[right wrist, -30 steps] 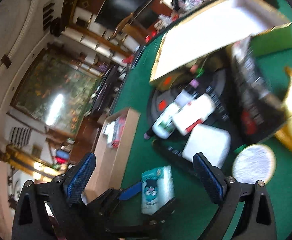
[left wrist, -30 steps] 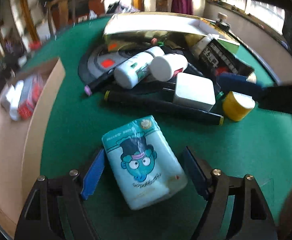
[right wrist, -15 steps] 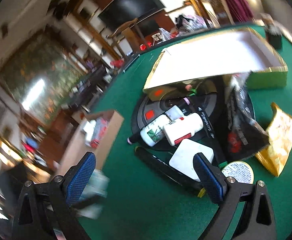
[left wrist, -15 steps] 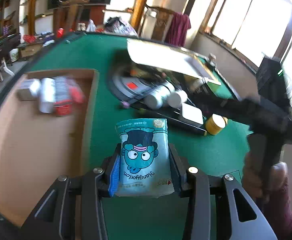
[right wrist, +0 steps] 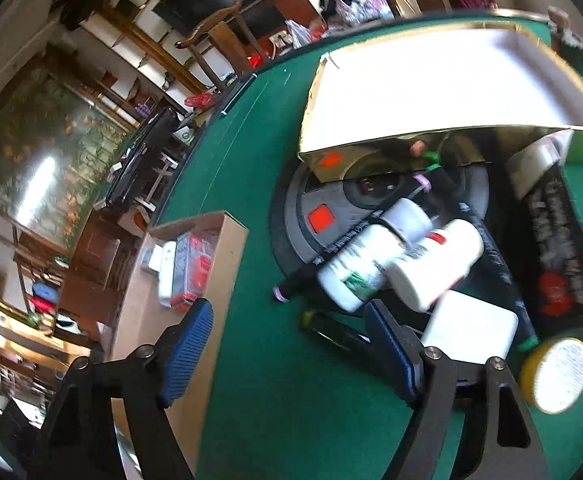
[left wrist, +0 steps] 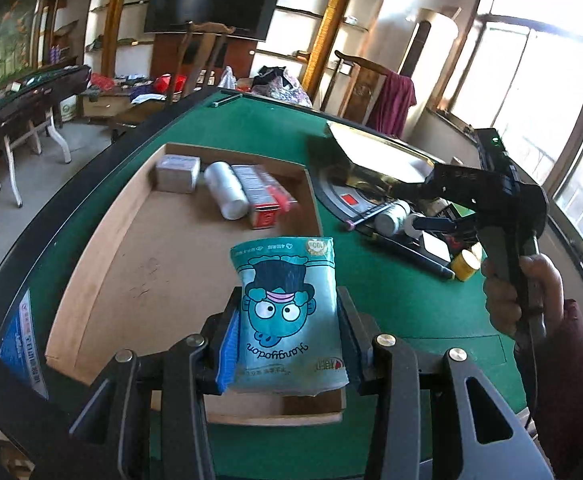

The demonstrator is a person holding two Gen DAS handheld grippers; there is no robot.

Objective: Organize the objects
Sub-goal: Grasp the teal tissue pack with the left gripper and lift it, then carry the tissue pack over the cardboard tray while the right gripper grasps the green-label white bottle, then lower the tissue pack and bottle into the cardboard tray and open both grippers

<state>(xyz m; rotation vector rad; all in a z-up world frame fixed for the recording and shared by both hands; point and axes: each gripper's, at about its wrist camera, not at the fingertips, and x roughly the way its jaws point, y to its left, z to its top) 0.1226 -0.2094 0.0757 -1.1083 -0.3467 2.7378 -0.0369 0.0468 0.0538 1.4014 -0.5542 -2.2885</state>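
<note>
Wall television, wooden chair, bright windows, grey floor.

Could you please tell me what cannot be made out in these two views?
- Tissue pack, left wrist view: its lower end is hidden behind the left claw.
- Items in the wooden tray, right wrist view: blurred, labels unreadable.
- Yellow jar, right wrist view: overexposed lid, print illegible.

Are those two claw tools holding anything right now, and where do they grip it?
The left gripper pinches the blue tissue pack by its two sides. The right gripper, just narrowing, holds nothing.
</note>
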